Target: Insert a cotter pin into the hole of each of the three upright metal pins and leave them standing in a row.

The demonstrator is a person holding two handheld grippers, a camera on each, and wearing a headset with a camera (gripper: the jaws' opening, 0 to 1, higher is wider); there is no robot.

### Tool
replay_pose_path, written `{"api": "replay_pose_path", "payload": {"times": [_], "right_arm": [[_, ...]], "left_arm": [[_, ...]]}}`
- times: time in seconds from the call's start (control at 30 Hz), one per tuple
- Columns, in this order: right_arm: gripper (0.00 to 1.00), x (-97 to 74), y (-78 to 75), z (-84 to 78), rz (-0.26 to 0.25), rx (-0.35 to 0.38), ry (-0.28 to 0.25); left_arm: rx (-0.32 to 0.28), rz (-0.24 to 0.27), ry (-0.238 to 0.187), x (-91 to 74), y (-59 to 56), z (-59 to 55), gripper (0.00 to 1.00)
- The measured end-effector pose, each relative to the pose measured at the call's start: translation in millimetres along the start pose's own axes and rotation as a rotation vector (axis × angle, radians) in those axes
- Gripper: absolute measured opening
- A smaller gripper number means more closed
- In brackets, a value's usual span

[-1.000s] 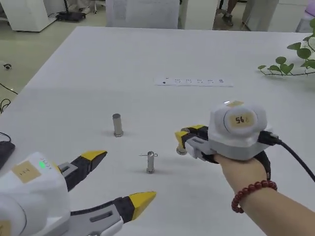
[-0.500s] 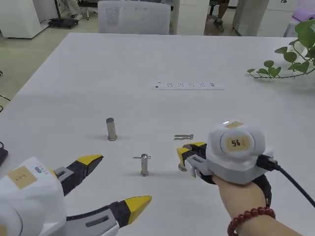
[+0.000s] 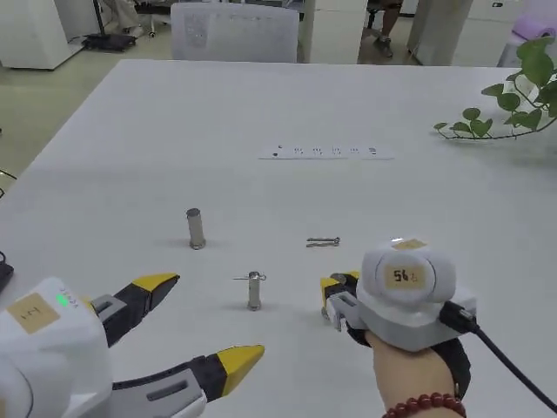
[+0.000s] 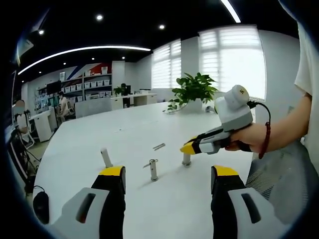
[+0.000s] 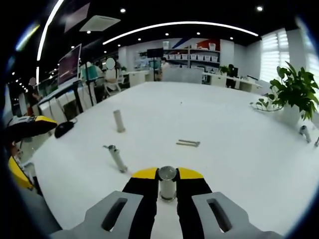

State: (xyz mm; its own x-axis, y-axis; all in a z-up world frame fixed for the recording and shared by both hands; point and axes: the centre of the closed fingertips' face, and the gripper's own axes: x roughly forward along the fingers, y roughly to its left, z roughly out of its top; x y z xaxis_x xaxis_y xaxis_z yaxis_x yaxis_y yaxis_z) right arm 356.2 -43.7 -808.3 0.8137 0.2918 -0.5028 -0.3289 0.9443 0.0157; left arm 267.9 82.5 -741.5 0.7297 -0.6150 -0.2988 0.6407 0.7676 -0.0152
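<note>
Right gripper (image 5: 168,175) clamped on stiff metal pin (image 5: 167,185); left gripper (image 4: 167,174) jaws apart. Loose cotter pin (image 3: 323,242) beyond, toward worktop (image 3: 435,200) far edge: likely light, springy; pinch at loop.

Three metal pins stand on the worktop (image 3: 418,200): the bare pin (image 3: 195,228), the middle pin (image 3: 254,294) and the gripped pin (image 5: 167,183). Two cotter pins: the fitted cotter pin (image 3: 247,278) crosswise in the middle pin, and the loose cotter pin (image 3: 323,242) lying flat. Two tools: the left tool (image 3: 209,318) and the right tool (image 3: 335,292). One power strip (image 3: 326,152). One plant (image 3: 513,104).
</note>
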Motion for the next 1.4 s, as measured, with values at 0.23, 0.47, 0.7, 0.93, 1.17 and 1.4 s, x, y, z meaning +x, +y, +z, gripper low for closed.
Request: {"api": "replay_pose_path", "payload": {"times": [0.23, 0.47, 0.7, 0.93, 1.17, 1.4], "right_arm": [[0.14, 1.1, 4.0, -8.0, -0.001, 0.017, 0.012], [0.14, 2.3, 3.2, -7.5, 0.0, 0.009, 0.001], [0.14, 0.1, 2.2, -9.5, -0.008, 0.022, -0.011], [0.15, -0.7, 2.3, -10.1, -0.02, 0.059, -0.015], [0.18, -0.5, 3.1, -11.0, -0.001, 0.081, -0.011], [0.26, -5.7, 5.0, -11.8, 0.039, 0.087, -0.023]], "left_arm": [[-0.001, -0.01, 0.003, -1.5, -0.7, -0.2, 0.69], [-0.003, -0.007, 0.005, -1.9, 0.4, -1.3, 0.69], [-0.004, -0.007, 0.009, -1.1, -0.1, -1.8, 0.69], [0.0, -0.008, 0.014, -0.8, 0.0, -2.3, 0.69], [0.005, -0.007, 0.018, -1.2, 0.0, -1.4, 0.69], [0.008, -0.01, 0.019, -0.4, -3.5, -0.5, 0.71]]}}
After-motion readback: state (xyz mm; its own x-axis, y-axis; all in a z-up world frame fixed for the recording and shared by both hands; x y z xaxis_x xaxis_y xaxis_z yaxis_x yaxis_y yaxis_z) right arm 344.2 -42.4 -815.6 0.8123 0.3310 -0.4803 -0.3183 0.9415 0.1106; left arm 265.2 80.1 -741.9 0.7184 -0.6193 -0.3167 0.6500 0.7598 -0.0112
